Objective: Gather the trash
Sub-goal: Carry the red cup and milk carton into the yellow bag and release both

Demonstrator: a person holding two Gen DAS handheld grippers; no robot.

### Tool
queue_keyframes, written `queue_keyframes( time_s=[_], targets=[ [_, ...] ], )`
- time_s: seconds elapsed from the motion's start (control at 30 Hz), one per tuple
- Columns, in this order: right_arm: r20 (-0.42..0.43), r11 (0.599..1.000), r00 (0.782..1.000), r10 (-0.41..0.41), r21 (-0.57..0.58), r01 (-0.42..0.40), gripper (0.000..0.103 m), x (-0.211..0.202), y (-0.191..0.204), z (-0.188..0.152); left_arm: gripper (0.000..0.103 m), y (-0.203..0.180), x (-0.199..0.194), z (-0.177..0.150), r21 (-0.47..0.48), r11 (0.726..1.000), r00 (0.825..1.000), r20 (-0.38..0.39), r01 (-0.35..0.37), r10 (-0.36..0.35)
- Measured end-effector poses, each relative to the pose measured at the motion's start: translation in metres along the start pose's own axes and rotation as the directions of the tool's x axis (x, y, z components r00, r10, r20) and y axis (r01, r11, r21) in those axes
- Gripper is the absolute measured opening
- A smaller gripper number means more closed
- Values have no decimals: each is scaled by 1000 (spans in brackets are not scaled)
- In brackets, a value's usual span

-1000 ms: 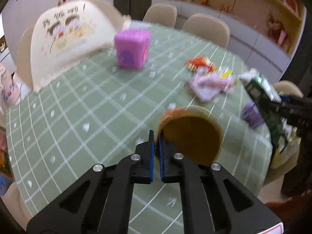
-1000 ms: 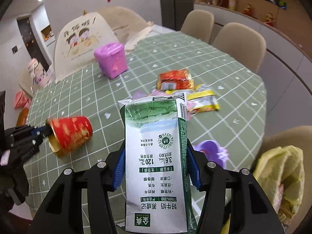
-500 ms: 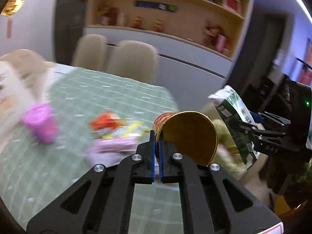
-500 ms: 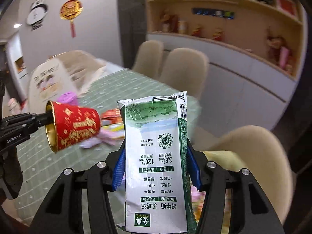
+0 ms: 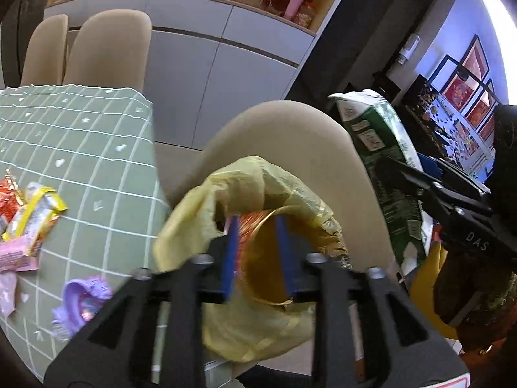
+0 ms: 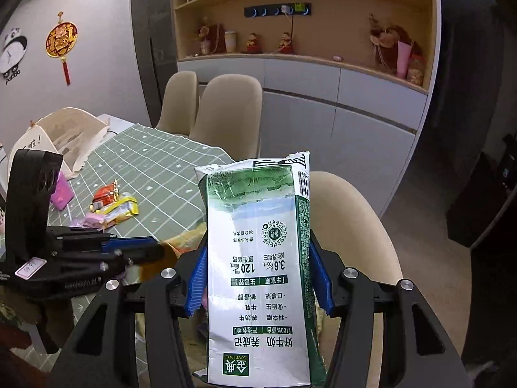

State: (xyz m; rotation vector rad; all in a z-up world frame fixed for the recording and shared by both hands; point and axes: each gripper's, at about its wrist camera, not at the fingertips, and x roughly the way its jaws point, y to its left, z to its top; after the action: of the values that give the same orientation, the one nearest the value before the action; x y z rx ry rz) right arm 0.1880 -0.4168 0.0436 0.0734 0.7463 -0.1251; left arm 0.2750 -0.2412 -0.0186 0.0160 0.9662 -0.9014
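Observation:
My left gripper (image 5: 258,255) is open over the mouth of a yellow trash bag (image 5: 245,200) that sits on a beige chair (image 5: 290,142). The red and gold paper cup (image 5: 265,258) lies loose between the spread blue pads, dropping into the bag. My right gripper (image 6: 258,278) is shut on a green and white milk carton (image 6: 258,265) and holds it upright to the right of the bag; the carton also shows in the left wrist view (image 5: 378,148). The left gripper shows at the left of the right wrist view (image 6: 129,249).
The round table with the green checked cloth (image 5: 80,148) holds snack wrappers (image 5: 29,220), a purple cup lid (image 5: 80,304) and a purple box (image 6: 61,194). More beige chairs (image 6: 229,113) and grey cabinets (image 6: 355,103) stand behind.
My left gripper swung from the table to above the yellow bag and opened, letting go of the red cup. My right gripper with the carton moved along toward the chair.

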Motion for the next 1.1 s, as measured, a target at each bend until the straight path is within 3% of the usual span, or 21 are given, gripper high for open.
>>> queue_keyframes(
  time_s=[0.17,0.33,0.5,0.7,0.93,1.1],
  targets=[
    [-61,998,997,57,13,-56,52,35,-7,-9,37,-1,8,5,-43,999,1000,2,-27,27],
    [-146,992,982,123,43,-118,52,71,-1,-28,38,21,-6,2,-132,989,997,18,-71,74],
    [-316,987,935,161,51,-153,52,118,12,-52,39,46,-31,-9,-208,972,991,55,-109,122],
    [-395,991,909,130,33,-127,52,140,26,-67,44,88,-70,-23,-307,939,977,89,-156,192],
    [-397,991,909,124,92,-96,53,135,20,-65,49,135,-100,-35,-406,896,967,95,-178,235],
    [-347,994,934,87,96,-57,55,115,26,-61,51,147,-115,-45,-412,894,966,98,-178,238]
  ],
)
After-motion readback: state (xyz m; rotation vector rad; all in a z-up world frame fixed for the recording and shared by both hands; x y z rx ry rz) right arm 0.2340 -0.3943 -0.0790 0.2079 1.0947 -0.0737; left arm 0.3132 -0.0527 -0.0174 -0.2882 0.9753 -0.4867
